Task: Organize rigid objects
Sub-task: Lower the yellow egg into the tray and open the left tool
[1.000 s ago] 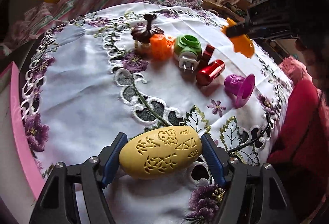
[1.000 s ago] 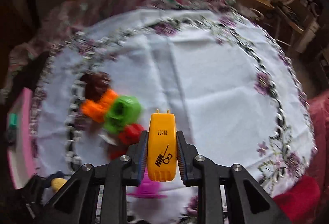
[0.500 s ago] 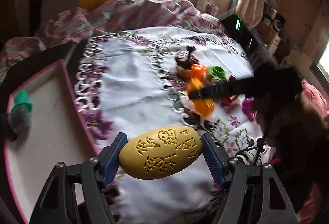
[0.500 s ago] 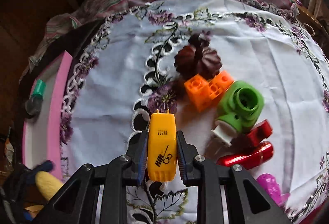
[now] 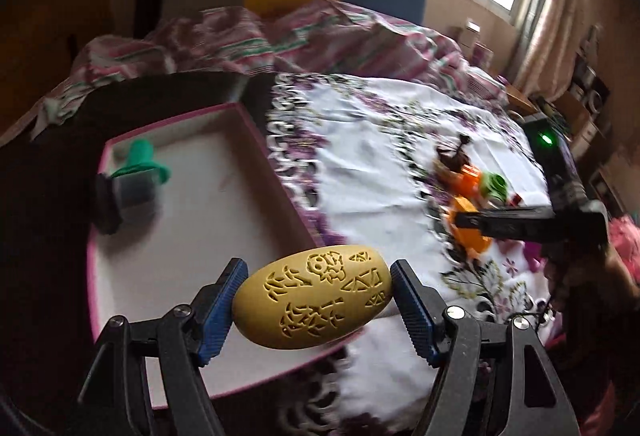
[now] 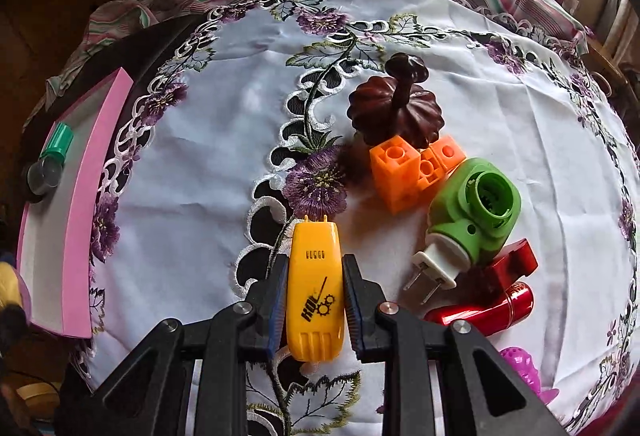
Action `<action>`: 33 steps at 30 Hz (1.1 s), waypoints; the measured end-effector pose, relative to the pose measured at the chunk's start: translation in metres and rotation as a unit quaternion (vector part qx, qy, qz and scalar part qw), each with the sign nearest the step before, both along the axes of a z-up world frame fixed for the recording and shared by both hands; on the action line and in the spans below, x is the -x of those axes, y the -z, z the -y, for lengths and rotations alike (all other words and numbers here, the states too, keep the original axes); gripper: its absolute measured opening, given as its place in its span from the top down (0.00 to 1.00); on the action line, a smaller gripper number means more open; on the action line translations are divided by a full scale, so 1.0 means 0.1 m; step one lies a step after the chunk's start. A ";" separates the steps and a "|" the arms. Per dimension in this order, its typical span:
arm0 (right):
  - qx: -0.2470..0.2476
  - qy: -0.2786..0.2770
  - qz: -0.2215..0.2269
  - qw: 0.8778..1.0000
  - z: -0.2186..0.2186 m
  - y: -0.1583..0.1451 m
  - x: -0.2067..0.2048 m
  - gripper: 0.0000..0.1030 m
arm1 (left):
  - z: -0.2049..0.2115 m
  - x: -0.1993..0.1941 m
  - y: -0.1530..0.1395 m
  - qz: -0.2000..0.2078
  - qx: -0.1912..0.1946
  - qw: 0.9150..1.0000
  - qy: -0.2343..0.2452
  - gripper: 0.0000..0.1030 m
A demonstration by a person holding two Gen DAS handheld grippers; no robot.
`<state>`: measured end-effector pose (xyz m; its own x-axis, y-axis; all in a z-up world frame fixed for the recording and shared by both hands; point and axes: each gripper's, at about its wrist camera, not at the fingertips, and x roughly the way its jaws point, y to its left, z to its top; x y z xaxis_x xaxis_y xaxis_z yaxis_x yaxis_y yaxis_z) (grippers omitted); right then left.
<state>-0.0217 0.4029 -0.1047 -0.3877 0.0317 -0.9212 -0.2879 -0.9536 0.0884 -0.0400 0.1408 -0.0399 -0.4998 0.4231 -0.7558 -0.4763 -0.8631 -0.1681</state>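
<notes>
The left gripper point(image 5: 314, 302) clamps the yellow egg point(image 5: 312, 302) endwise above the pink tray point(image 5: 276, 183); its rigid, smooth, curved shell may slip. The right gripper point(image 6: 315, 288) pinches the flat orange tool point(image 6: 315, 288) at mid-body.

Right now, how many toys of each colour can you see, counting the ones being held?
Yellow: 2, egg, clip
Orange: 1, blocks
Green: 2, plug, capped bottle
Red: 1, tube
Brown: 1, pumpkin
Purple: 1, cup
Total: 8
</notes>
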 end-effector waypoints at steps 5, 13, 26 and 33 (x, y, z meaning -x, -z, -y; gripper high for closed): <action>-0.001 0.000 0.000 1.000 0.01 0.01 0.00 0.76 | 0.44 0.20 0.07 0.031 -0.017 0.998 -0.055 0.29; -0.003 0.000 -0.002 1.000 0.01 0.00 -0.01 0.76 | 1.02 0.58 0.27 0.048 0.002 0.991 -0.123 0.29; -0.012 0.005 -0.011 1.000 0.01 -0.03 -0.02 0.76 | 0.99 1.09 0.51 0.024 0.059 0.988 -0.143 0.40; -0.017 0.011 -0.017 1.000 -0.02 -0.05 -0.02 0.76 | 1.22 1.02 0.27 0.005 0.011 0.984 -0.179 0.33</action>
